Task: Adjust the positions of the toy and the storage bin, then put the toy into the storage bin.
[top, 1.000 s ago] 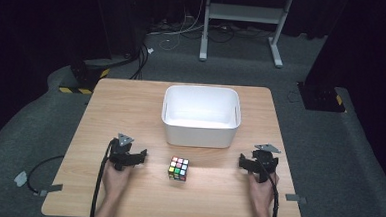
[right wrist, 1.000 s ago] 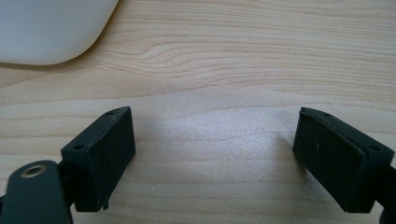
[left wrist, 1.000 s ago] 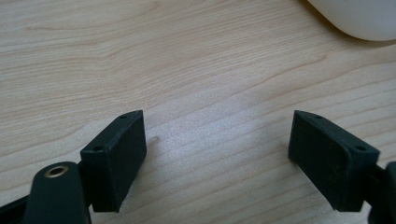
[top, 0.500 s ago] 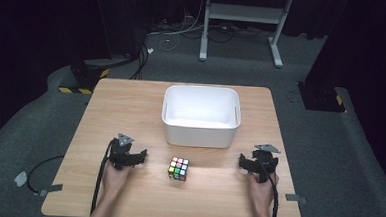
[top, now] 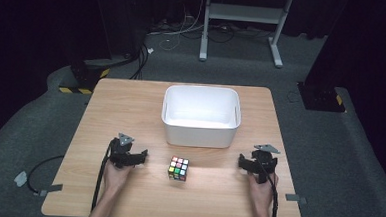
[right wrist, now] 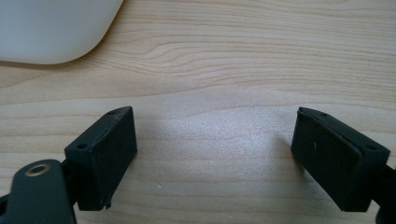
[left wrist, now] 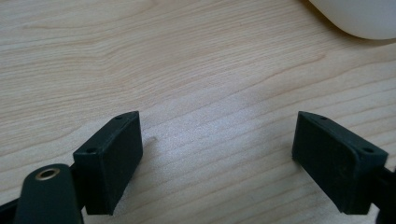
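Dark grey carpet surrounds your light wooden table, with a white metal stand at the back of the room. Near the front edge, midway between your hands, lies the multicoloured puzzle cube, flat on the wood and untouched. Just behind it, apart from it, stands the white rectangular plastic bin. Your left gripper rests on the table well to the cube's left, its black jaws spread wide over bare wood. Your right gripper sits well to the cube's right, its jaws likewise wide apart and empty, a rounded corner of the bin showing beyond them.
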Tool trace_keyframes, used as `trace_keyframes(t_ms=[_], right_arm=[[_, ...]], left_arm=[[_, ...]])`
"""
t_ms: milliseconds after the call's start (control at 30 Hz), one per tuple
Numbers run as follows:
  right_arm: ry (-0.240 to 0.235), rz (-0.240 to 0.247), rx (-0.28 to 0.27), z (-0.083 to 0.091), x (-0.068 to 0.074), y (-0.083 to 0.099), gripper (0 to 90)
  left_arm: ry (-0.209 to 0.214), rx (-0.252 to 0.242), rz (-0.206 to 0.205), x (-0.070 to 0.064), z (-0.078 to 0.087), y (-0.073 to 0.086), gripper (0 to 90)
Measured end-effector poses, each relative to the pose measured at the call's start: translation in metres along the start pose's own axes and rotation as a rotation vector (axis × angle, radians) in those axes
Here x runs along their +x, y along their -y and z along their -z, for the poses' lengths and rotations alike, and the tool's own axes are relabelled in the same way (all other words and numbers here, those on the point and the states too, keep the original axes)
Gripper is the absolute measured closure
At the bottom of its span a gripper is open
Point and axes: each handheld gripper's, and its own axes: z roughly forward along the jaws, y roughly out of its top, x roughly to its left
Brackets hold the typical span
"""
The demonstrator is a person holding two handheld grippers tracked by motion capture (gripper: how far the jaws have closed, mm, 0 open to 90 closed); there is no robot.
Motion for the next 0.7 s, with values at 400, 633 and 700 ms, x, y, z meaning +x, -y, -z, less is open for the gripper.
trace_keyframes(t_ms=[400, 633, 700], right_arm=[[-0.004, 0.006, -0.001, 0.000, 0.000, 0.000, 14.1], [-0.006, 0.006, -0.001, 0.000, 0.000, 0.000, 14.1], [-0.005, 0.006, -0.001, 0.000, 0.001, 0.000, 14.2]], left_arm=[[0.037, -0.026, -0.013, -0.005, 0.011, -0.003, 14.6], [0.061, -0.029, -0.016, -0.010, 0.014, -0.002, 14.1], [0.070, -0.028, -0.018, -0.012, 0.014, -0.002, 14.1]])
